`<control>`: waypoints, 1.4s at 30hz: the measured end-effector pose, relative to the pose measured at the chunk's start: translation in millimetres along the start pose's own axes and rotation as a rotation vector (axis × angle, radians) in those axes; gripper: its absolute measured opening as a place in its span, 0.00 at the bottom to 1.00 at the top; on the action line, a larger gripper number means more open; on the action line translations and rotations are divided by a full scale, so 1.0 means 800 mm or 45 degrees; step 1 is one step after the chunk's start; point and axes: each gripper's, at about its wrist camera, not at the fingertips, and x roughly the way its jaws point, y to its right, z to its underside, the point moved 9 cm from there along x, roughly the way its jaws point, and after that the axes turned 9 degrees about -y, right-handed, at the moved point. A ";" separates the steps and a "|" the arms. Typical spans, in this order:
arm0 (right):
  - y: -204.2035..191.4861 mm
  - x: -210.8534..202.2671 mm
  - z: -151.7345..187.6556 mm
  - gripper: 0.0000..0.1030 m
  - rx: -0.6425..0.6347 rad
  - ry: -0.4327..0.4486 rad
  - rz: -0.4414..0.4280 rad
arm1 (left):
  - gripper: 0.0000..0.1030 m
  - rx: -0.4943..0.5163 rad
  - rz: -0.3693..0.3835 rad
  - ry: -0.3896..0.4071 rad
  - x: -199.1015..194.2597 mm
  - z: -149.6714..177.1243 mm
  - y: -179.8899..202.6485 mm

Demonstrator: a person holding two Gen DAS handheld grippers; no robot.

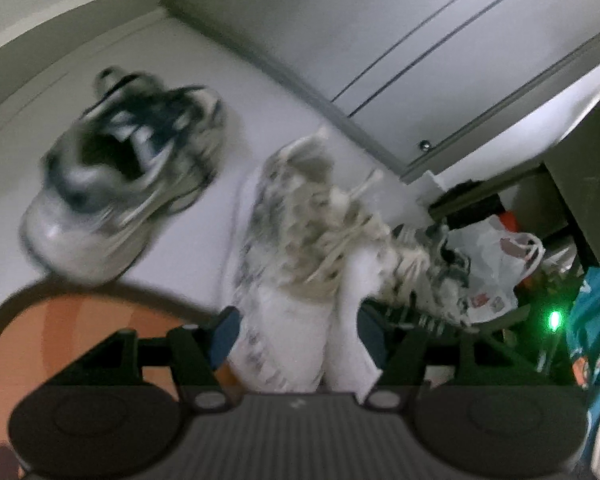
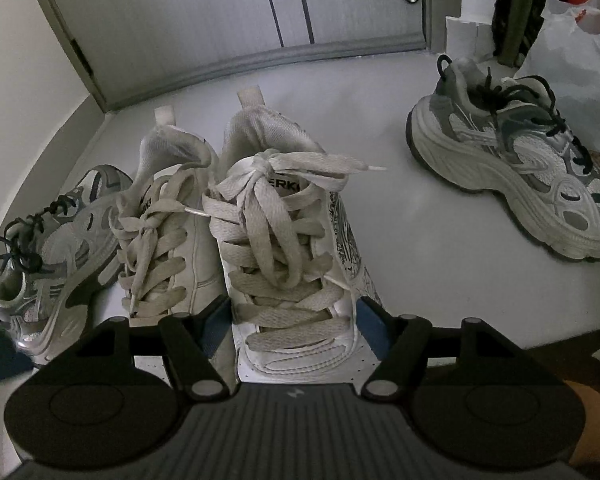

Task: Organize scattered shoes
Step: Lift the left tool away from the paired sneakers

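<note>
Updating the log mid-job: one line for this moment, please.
right claw: shut on white sneaker | left claw: astride its mate, grip unclear | grey runners: apart, either side

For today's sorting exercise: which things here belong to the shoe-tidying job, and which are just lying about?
Belong to the job:
white sneaker with beige laces, between the right gripper's jaws
its partner beside it
grey trainer with black laces, left
matching grey trainer, right

Lying about:
plastic bag
cabinet door
</note>
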 end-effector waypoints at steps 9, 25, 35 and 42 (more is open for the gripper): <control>-0.007 0.016 -0.018 0.69 0.001 0.028 0.052 | 0.66 -0.057 -0.039 0.021 -0.039 0.068 -0.039; -0.019 0.000 0.012 0.73 -0.052 -0.106 0.016 | 0.72 -0.018 -0.056 0.058 -0.073 0.081 -0.031; -0.045 -0.066 0.031 0.80 -0.151 -0.112 -0.038 | 0.80 0.006 -0.062 0.052 -0.084 0.080 -0.022; -0.054 -0.136 0.046 0.80 -0.268 -0.092 -0.091 | 0.69 -0.104 -0.124 0.128 -0.099 0.069 -0.054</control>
